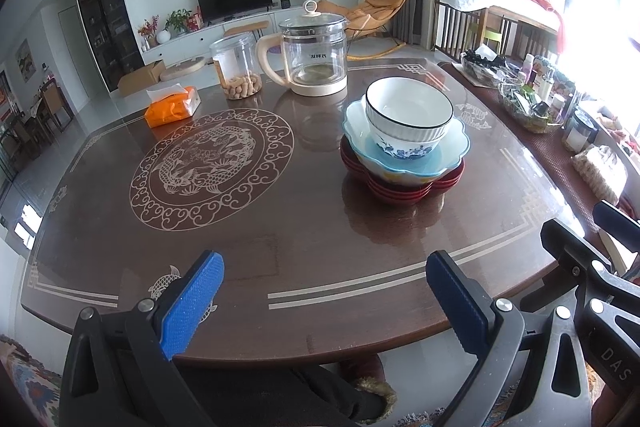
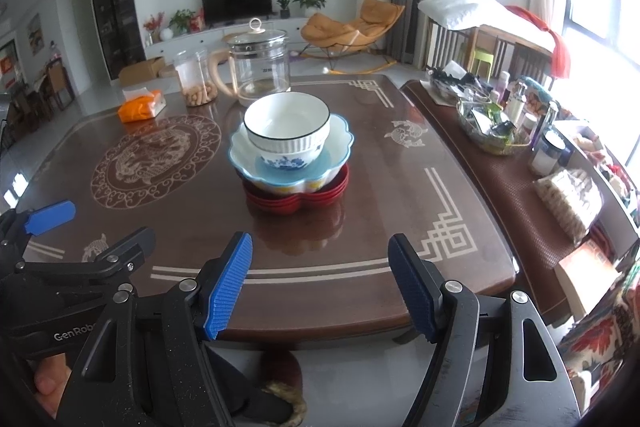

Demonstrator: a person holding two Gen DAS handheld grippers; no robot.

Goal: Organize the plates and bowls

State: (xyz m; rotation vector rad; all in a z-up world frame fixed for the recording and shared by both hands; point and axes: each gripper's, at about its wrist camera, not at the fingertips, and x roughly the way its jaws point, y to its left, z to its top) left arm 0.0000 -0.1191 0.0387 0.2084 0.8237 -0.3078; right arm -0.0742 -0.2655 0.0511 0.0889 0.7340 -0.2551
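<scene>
One stack stands right of centre on the tabletop: two bowls nested in a scalloped blue dish on several red plates, count unclear. A kettle, jar and tissue pack sit far; the near half lies bare to its edge. Left gripper and right gripper hang over that edge, jaws wide and empty.

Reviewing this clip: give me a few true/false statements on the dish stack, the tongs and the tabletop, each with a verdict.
1. The white ribbed bowl tops the stack. True.
2. The red plates are at the stack's bottom. True.
3. The right tongs grip a bowl. False: they are open and empty, short of the stack.
4. The glass kettle has no lid. False: a lid with a ring knob sits on it.
5. The left tongs are open and empty. True.
</scene>
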